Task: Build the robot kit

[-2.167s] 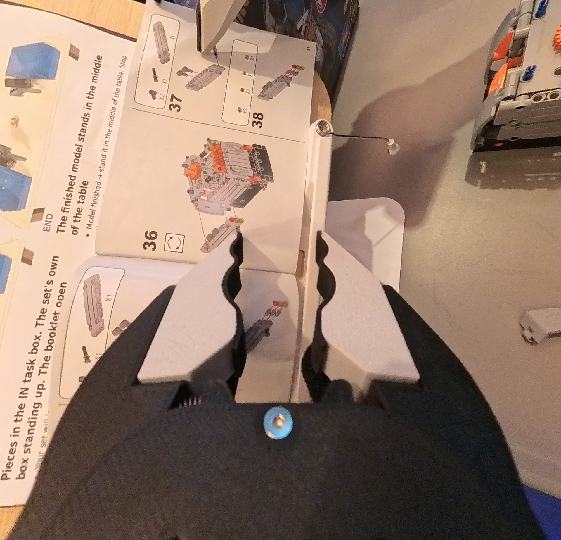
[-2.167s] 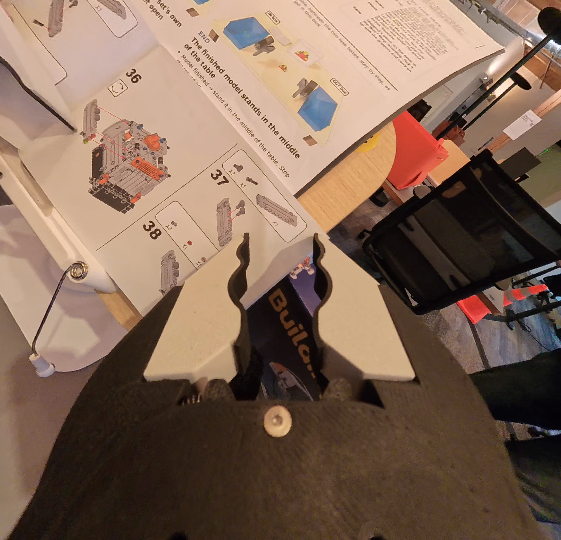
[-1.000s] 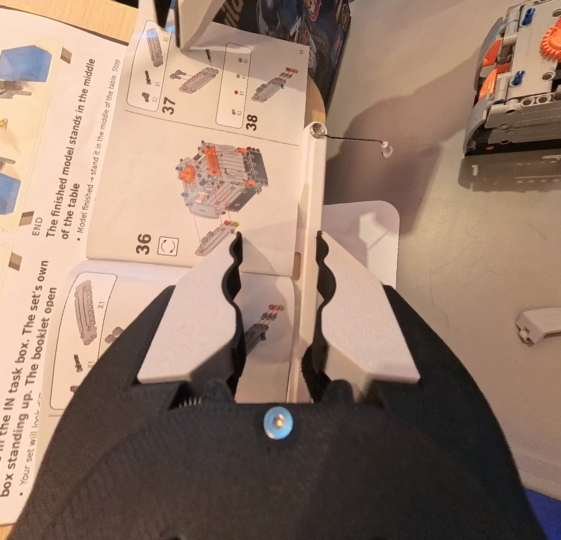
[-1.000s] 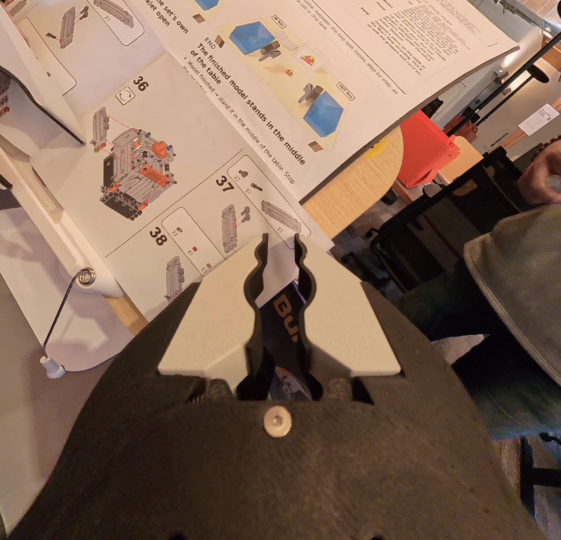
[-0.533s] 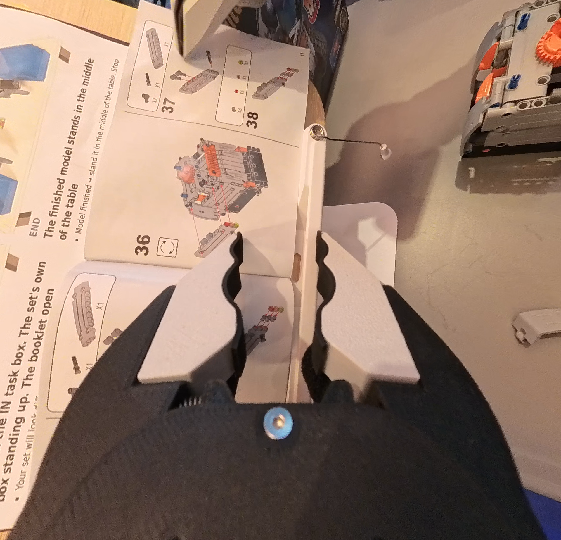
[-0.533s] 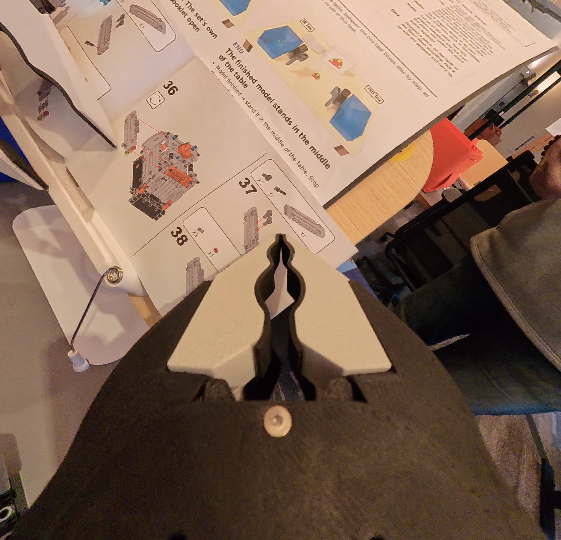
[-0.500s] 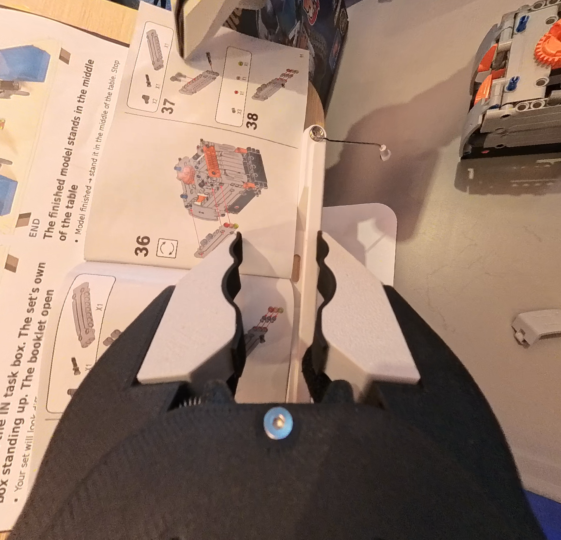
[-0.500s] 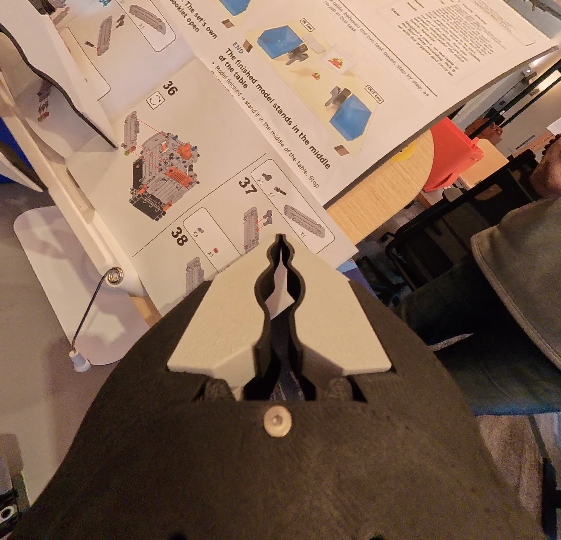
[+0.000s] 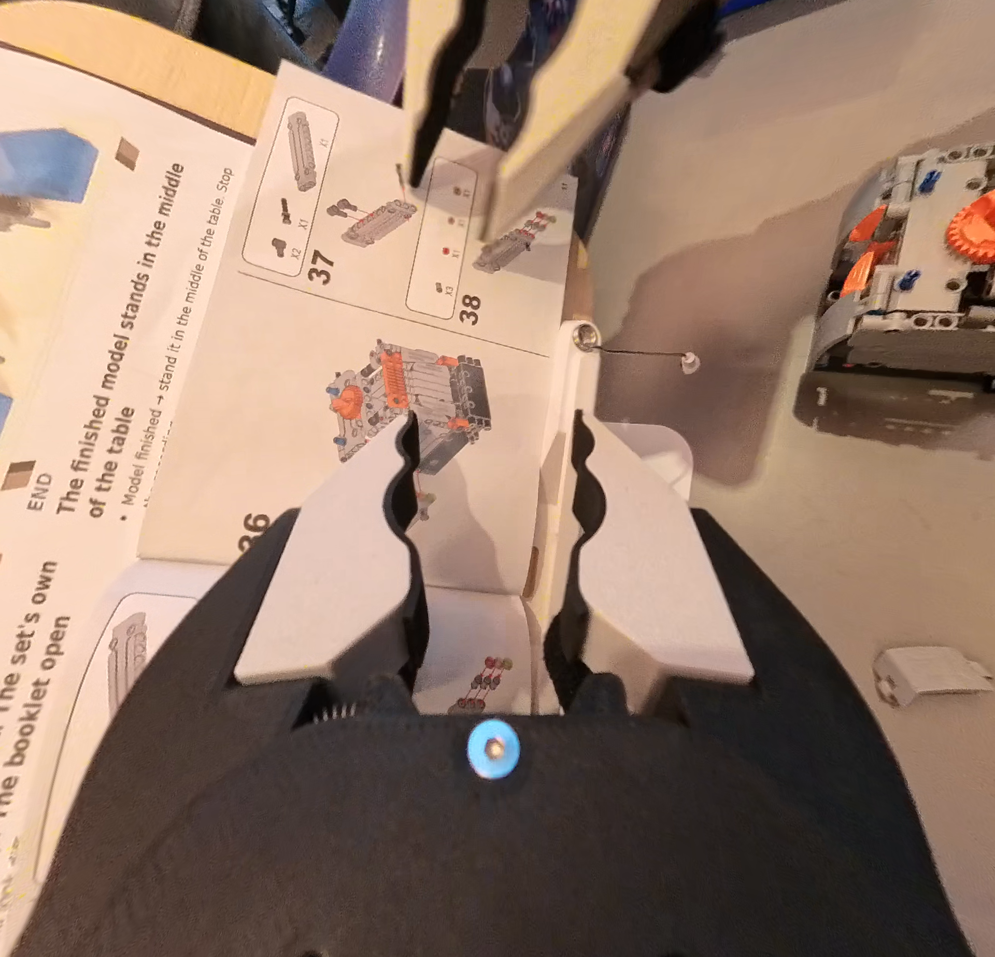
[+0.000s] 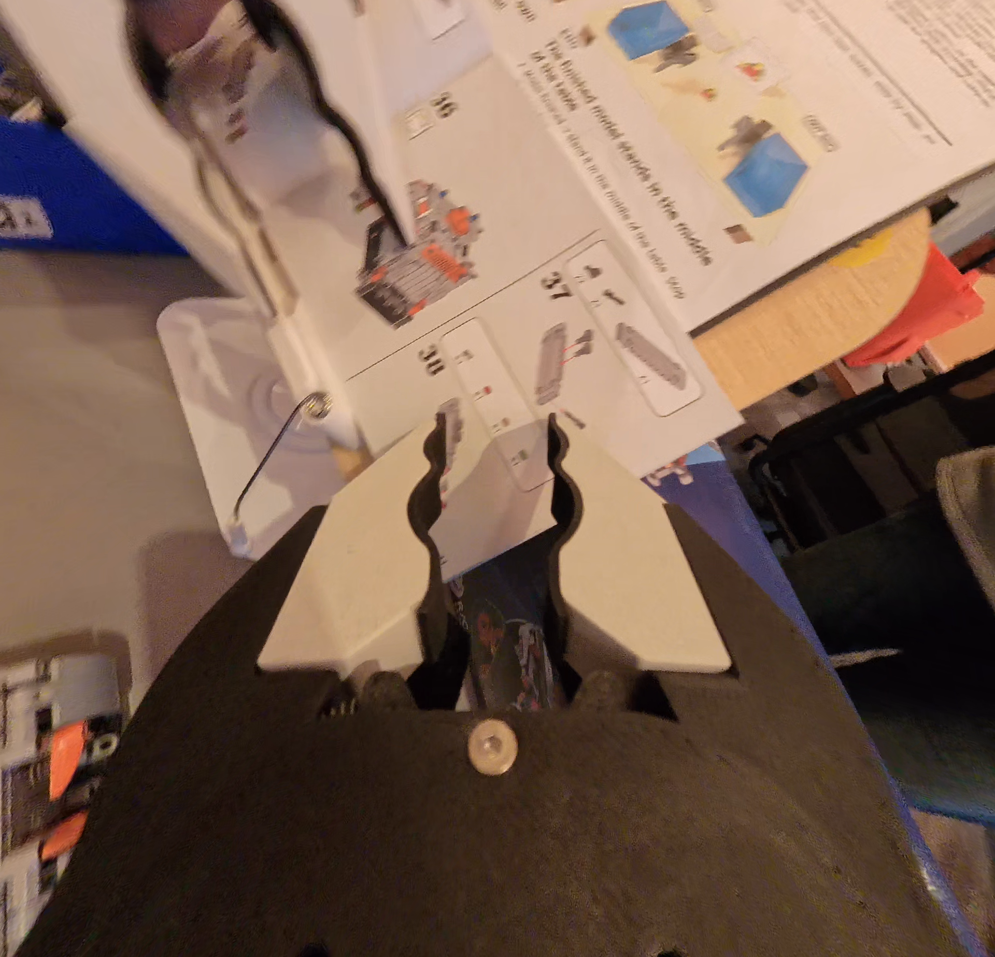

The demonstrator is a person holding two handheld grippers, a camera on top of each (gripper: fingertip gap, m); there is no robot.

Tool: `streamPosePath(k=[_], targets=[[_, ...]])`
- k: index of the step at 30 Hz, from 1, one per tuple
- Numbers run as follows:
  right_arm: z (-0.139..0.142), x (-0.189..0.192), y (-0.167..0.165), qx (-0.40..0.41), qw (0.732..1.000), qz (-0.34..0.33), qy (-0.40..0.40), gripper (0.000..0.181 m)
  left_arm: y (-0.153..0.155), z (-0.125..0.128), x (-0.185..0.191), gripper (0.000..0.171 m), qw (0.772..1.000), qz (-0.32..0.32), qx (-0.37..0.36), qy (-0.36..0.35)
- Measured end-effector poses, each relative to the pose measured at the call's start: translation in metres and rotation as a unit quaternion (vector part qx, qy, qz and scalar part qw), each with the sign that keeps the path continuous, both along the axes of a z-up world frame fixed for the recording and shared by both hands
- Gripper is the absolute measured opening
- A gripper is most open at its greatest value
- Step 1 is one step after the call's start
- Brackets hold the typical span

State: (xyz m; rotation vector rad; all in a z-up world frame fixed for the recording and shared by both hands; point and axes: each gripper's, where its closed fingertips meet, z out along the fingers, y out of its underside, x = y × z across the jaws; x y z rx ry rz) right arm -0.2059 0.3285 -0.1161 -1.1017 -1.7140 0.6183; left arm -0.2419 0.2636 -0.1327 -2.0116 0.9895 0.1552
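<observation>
An open instruction booklet (image 9: 431,339) rests on a white stand (image 9: 570,393) with a thin wire page holder (image 9: 635,353). My left gripper (image 9: 495,425) is open, its jaws either side of the booklet's lower edge and the stand's ledge, gripping nothing. My right gripper (image 10: 496,425) is open at the page's outer corner (image 10: 495,500), which lies between its jaws. It also shows in the left wrist view (image 9: 457,199), over the far end of the page. The left gripper shows blurred in the right wrist view (image 10: 242,97).
A grey and orange brick model (image 9: 910,269) stands on the grey table to the right; it also shows in the right wrist view (image 10: 54,743). A loose grey piece (image 9: 926,673) lies nearer. A large printed sheet (image 10: 700,43) lies behind the booklet, a dark box (image 10: 506,635) beneath it, a blue bin (image 10: 70,193) beyond. There is about 8 cm between the tips of the two grippers. My left tips are roughly 25 cm from the loose grey piece (image 9: 926,673).
My right gripper closed on the page's outer corner and has now opened, with the corner still between its jaws. It has swung toward the table. My left gripper has edged forward, still open.
</observation>
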Motion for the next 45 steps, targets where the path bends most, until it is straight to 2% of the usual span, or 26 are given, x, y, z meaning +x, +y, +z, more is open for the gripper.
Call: streamPosePath(k=[5, 9, 11, 13, 16, 17, 18, 19, 26, 31, 40, 45], targets=[[-0.020, 0.020, -0.019, 0.075, 0.995, 0.052, -0.038, 0.047, -0.001, 0.000, -0.002, 0.054, 1.000, -0.001, 0.000, -0.007], [-0.029, 0.020, -0.015, 0.111, 0.992, 0.041, -0.041, 0.033, -0.001, 0.001, -0.002, 0.053, 1.000, -0.002, -0.002, -0.013], [-0.029, 0.020, -0.015, 0.111, 0.992, 0.042, -0.037, 0.022, -0.001, 0.001, -0.002, 0.053, 1.000, -0.001, -0.001, -0.010], [-0.029, 0.020, -0.015, 0.098, 0.994, 0.041, -0.034, 0.018, -0.001, 0.001, -0.002, 0.055, 1.000, -0.002, -0.001, -0.008], [-0.029, 0.021, -0.015, 0.076, 0.995, 0.047, -0.033, 0.000, -0.002, 0.000, -0.002, 0.055, 1.000, -0.003, -0.004, -0.008], [-0.030, 0.021, -0.015, 0.075, 0.995, 0.049, -0.034, 0.003, -0.002, 0.000, -0.002, 0.055, 1.000, -0.003, -0.005, -0.008], [-0.030, 0.021, -0.017, 0.076, 0.995, 0.055, -0.033, 0.023, -0.002, 0.001, -0.002, 0.055, 1.000, -0.003, -0.005, -0.007], [-0.031, 0.021, -0.020, 0.074, 0.995, 0.061, -0.034, 0.034, -0.002, 0.000, -0.002, 0.055, 1.000, -0.003, -0.005, -0.007], [-0.031, 0.019, -0.016, 0.140, 0.989, 0.040, -0.036, 0.025, -0.002, 0.000, -0.002, 0.055, 1.000, -0.002, -0.006, -0.004], [-0.035, 0.021, -0.021, 0.118, 0.991, 0.056, -0.034, 0.008, -0.001, 0.000, -0.002, 0.056, 1.000, -0.001, -0.005, -0.004], [-0.036, 0.022, -0.025, 0.053, 0.995, 0.074, -0.030, 0.000, -0.001, 0.000, -0.002, 0.055, 1.000, -0.002, -0.008, -0.003], [-0.035, 0.023, -0.026, -0.025, 0.996, 0.085, -0.019, 0.000, 0.001, 0.000, 0.001, 0.054, 1.000, -0.005, -0.009, -0.007]])
